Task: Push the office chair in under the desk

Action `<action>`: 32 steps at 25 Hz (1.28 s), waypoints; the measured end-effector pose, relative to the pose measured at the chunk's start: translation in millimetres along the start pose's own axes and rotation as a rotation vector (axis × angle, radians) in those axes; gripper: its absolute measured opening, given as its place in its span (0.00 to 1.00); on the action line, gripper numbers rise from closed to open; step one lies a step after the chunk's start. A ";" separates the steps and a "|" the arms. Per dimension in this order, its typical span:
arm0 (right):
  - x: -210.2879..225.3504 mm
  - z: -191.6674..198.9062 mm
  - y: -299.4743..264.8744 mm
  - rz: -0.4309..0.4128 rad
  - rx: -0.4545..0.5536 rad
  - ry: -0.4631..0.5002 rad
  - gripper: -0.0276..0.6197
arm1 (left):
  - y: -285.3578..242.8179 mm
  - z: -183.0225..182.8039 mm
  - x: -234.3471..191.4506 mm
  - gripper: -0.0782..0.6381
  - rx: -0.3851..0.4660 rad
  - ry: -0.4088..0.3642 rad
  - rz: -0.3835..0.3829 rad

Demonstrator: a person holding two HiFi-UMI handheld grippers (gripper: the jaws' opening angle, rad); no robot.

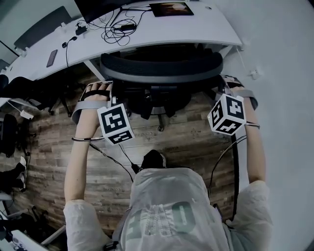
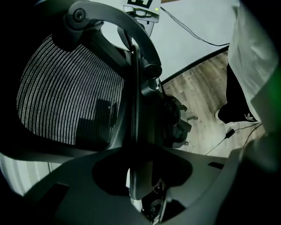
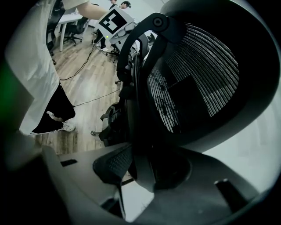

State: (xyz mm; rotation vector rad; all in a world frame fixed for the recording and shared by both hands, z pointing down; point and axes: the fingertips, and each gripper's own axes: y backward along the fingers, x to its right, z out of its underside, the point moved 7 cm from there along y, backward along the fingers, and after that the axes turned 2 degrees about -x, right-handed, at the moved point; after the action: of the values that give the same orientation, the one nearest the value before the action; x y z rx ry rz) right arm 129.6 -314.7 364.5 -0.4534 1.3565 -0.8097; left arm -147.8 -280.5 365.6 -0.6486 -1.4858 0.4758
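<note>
**Both tongs clamped on chair back at tabletop's edge**

At the far left of the head view, a dark phone (image 1: 51,58) and a tangle of black cables (image 1: 115,29) lie on the white tabletop (image 1: 206,34). Just below, the person's left hand (image 1: 93,94) holds the left tongs (image 1: 107,84), clenched on the left end of the curved backrest (image 1: 162,68) of the office chair (image 1: 152,100). In the left gripper view the backrest's grey frame edge runs straight down between the jaws, with the mesh panel (image 2: 66,96) on one side and the wood floor (image 2: 206,92) on the other.

The chair sits at centre: its backrest lies along the tabletop's near edge, its seat is tucked beneath the tabletop, and its dark base with one caster (image 1: 160,128) shows on the floor behind. A tablet (image 1: 170,9) lies on the tabletop straight beyond it. The person stands directly behind the chair in a pale printed shirt, both arms stretched forward, a black shoe (image 1: 153,159) showing below.

On the right, the right hand (image 1: 238,90) carries the right tongs (image 1: 223,82) — these grasp the backrest's opposite end. The right gripper view shows the frame edge caught between the jaws, mesh to the right, and the left tongs' marker cube (image 3: 115,19) across the chair.
</note>
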 end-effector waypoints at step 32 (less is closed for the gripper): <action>128.2 19.3 -121.5 0.016 -0.006 -0.010 0.27 | -131.3 -8.0 -113.1 0.33 0.015 -0.036 0.048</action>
State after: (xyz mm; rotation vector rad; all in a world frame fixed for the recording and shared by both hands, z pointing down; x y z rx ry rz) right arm 119.3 -492.1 367.6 -0.4503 1.3519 -0.7901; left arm -158.0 -453.7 367.1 -0.6677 -1.5018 0.5375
